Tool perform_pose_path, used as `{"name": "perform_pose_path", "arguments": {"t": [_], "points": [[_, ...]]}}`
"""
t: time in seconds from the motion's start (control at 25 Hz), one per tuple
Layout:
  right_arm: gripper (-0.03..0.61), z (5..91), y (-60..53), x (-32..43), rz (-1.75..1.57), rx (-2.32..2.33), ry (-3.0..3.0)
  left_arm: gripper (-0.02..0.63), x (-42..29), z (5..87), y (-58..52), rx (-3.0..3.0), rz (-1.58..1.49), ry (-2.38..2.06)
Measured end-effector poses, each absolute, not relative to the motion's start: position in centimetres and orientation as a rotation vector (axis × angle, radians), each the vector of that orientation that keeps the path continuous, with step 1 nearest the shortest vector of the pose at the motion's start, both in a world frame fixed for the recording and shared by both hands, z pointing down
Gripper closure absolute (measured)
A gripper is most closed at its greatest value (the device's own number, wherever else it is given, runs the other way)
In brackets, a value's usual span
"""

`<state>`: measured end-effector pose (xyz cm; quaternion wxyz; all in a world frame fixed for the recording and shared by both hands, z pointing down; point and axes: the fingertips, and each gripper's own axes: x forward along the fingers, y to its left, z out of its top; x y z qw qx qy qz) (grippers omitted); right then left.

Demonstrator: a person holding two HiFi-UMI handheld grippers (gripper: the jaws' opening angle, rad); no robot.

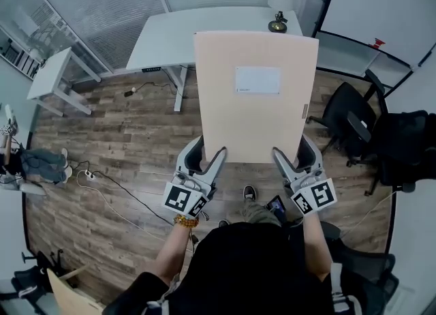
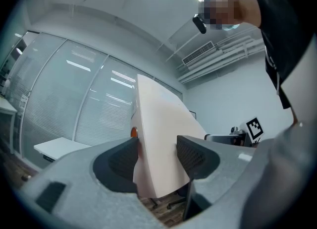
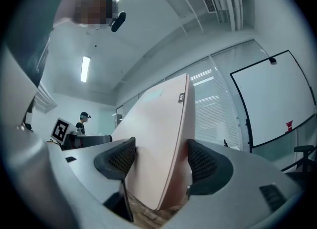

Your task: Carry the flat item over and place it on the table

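I hold a flat beige board (image 1: 255,95) with a white label (image 1: 257,80) level above the wooden floor, one gripper at each near corner. My left gripper (image 1: 210,150) is shut on its near left edge, and the right gripper (image 1: 291,148) is shut on its near right edge. In the left gripper view the board (image 2: 158,139) stands edge-on between the jaws of my left gripper (image 2: 157,156). The right gripper view shows the board (image 3: 161,139) pinched the same way in my right gripper (image 3: 161,161). A white table (image 1: 170,34) stands beyond the board's far edge.
A lamp (image 1: 278,7) stands at the table's far right. Black office chairs (image 1: 347,119) crowd the right side below a whiteboard (image 1: 381,7). A small white table (image 1: 51,75) is at the left. Cables (image 1: 102,184) trail across the floor, and a person (image 1: 34,163) is at the left edge.
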<state>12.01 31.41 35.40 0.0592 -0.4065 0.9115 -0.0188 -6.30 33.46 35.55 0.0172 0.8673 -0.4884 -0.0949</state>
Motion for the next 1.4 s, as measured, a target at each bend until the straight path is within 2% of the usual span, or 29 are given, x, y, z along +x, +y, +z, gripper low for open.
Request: {"name": "perform_pose_path", "arguments": {"t": [0.48,0.92,1.4], "points": [[0.273,35.8,23.5,16.4,-0.083,-1.176,2.799,0.370,-1.8,36.3,26.8,2.586,-0.322,-1.595],[0.273,37.5,19.4,15.7,-0.176,-1.157,2.810,0.370,-2.4,37.4,23.0,2.566,-0.271,-1.622],[0.273,36.6,9.2,16.1,-0.138,-1.254,2.781,0.370,-2.2,37.0,11.6,2.624,-0.317,-1.532]]}}
